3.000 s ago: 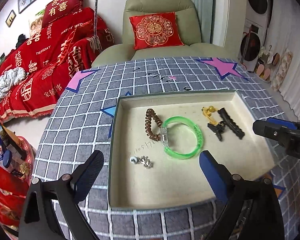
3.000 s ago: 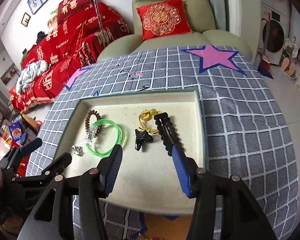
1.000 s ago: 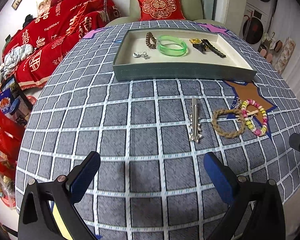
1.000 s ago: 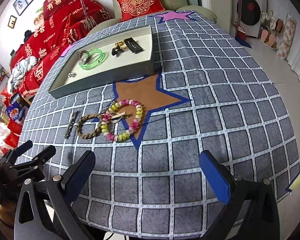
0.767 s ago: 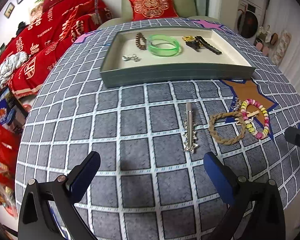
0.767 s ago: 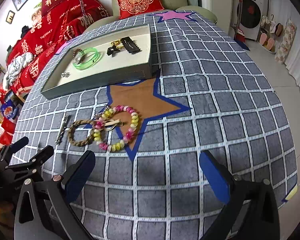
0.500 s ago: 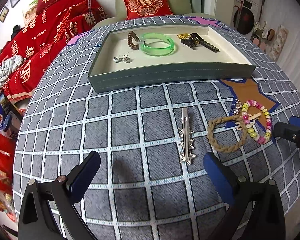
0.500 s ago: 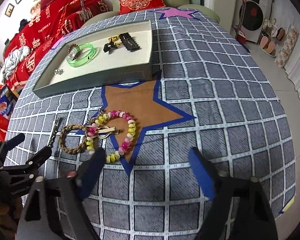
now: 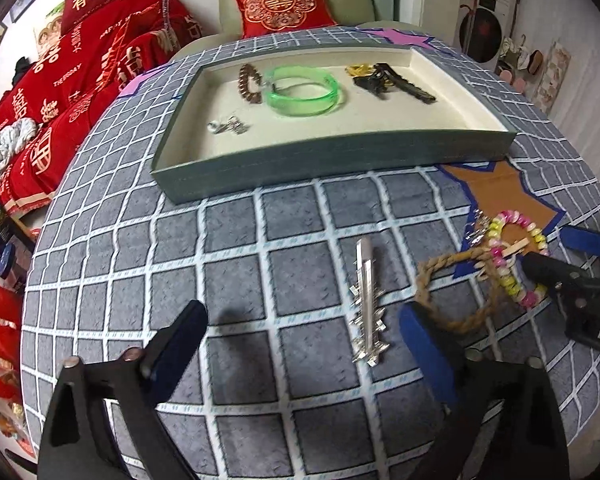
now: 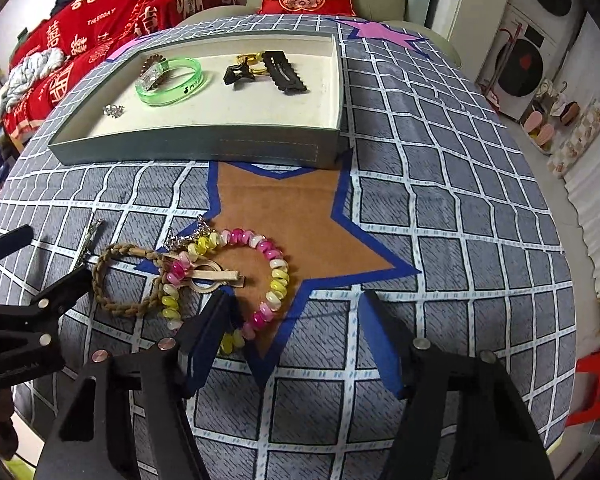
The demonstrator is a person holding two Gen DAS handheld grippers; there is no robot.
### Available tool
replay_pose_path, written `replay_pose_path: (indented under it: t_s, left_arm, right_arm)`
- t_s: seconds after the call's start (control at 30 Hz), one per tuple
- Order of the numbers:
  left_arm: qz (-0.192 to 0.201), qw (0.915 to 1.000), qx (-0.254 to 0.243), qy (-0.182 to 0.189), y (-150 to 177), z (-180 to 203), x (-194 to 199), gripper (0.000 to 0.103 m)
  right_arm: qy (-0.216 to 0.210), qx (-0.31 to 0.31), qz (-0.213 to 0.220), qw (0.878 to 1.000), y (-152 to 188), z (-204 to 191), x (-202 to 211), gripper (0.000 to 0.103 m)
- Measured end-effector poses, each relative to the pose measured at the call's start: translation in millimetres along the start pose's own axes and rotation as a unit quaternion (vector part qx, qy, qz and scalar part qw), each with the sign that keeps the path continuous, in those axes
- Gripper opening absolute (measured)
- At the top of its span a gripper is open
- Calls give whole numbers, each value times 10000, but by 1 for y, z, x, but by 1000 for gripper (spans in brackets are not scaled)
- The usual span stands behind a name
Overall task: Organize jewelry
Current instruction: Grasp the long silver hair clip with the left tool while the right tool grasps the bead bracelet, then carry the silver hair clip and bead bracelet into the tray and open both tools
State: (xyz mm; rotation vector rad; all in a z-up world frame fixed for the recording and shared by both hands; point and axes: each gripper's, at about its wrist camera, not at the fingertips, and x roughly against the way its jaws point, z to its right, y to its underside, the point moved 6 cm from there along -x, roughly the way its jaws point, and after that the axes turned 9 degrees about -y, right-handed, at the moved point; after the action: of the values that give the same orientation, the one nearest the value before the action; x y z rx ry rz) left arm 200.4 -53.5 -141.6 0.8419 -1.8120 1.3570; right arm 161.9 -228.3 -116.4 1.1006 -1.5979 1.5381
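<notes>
Light: even, fairly bright indoor light from above; no harsh glare.
Shadows: soft, short smudge on the counter [image 9: 260,248] beneath the left gripper [image 9: 300,332].
Blur: slight motion softness on near fingers.
Distortion: strong fisheye bending; black vignette at the corners.

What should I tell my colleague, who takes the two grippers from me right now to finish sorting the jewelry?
Left gripper: open, empty, over the cloth near the silver hair clip.
Right gripper: jaws closing, nothing pressed between them, low over the near side of the pink and yellow bead bracelet.
Done, in the tray: green bangle, brown bead bracelet, small silver piece, black claw clip, gold piece, long black clip.
Left on the cloth: silver hair clip, braided rope bracelet, bead bracelet, wooden clip lying across it, small silver chain.
</notes>
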Motion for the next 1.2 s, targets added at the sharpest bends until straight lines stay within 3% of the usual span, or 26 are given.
replay_pose_path:
  t_s: [0.07, 0.1, 0.2, 0.3, 0.4, 0.43, 0.77, 1.2]
  left_arm:
    - [10, 10000, -40, 34, -1, 3, 0, 96]
    - [15, 9998, -50, 171, -2, 5, 2, 87]
    - [-7, 9993, -107, 345, -2, 10, 4, 73]
    - [25, 9984, -174, 535, -2, 16, 8, 53]
    - [88, 9978, -293, 592, -1, 21, 12, 27]
    - [78, 9976, -313, 615, 0, 22, 13, 24]
    - [161, 9963, 93, 839, 5, 5, 26, 24]
    - [767, 9927, 604, 708, -16, -39, 76, 24]
  right_arm:
    - [-13, 29, 14, 10000, -1, -1, 0, 64]
    - [-25, 47, 17, 10000, -1, -1, 0, 62]
    - [-42, 94, 41, 9999, -2, -4, 2, 38]
    - [-74, 147, 30, 9999, -3, -8, 3, 16]
    - [-69, 204, 70, 9997, -2, -11, 4, 10]
    - [-81, 195, 102, 9997, -1, -10, 5, 10]
    - [-212, -4, 481, 9986, -1, 0, 37, 10]
    - [-494, 17, 960, 9942, -17, -7, 84, 10]
